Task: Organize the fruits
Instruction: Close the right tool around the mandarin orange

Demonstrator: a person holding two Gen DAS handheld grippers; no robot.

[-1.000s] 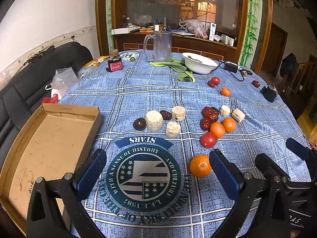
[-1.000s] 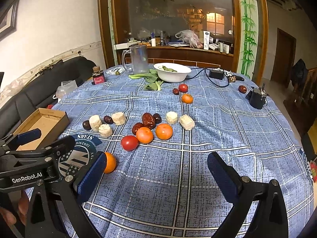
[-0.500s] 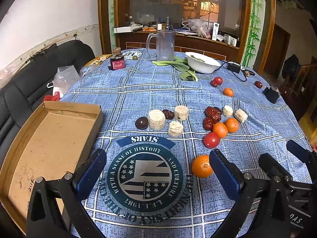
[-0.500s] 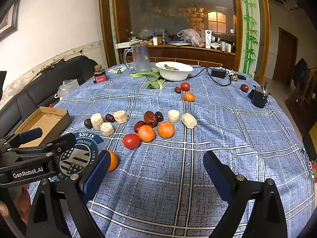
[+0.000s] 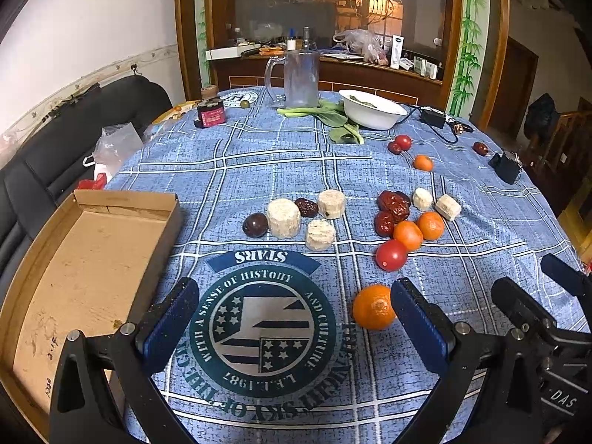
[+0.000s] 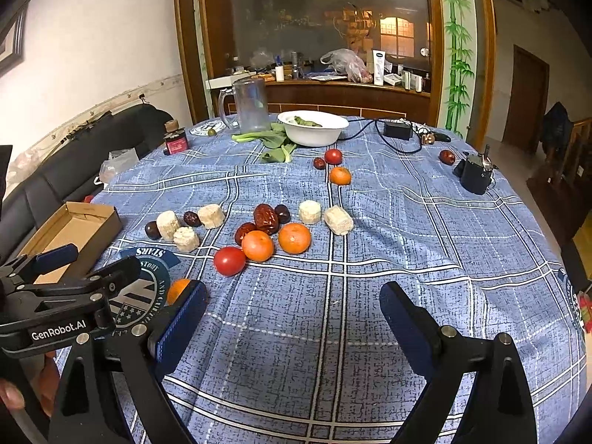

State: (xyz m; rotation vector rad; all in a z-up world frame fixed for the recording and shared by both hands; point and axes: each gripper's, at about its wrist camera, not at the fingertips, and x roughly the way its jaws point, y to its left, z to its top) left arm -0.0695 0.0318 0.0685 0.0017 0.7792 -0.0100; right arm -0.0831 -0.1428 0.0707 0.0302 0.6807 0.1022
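While both grippers gape empty, the left gripper point(image 5: 294, 316) seemingly touches an orange point(image 5: 373, 311).

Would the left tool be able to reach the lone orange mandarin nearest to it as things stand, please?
Probably yes. The left tool is open, and the round orange mandarin lies on bare blue checked tablecloth just inside its right pad, with nothing between them.

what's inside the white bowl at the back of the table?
The white bowl holds some green leafy vegetable near its rim. The bowl's near wall hides the rest of its inside, so anything lower down can't be seen.
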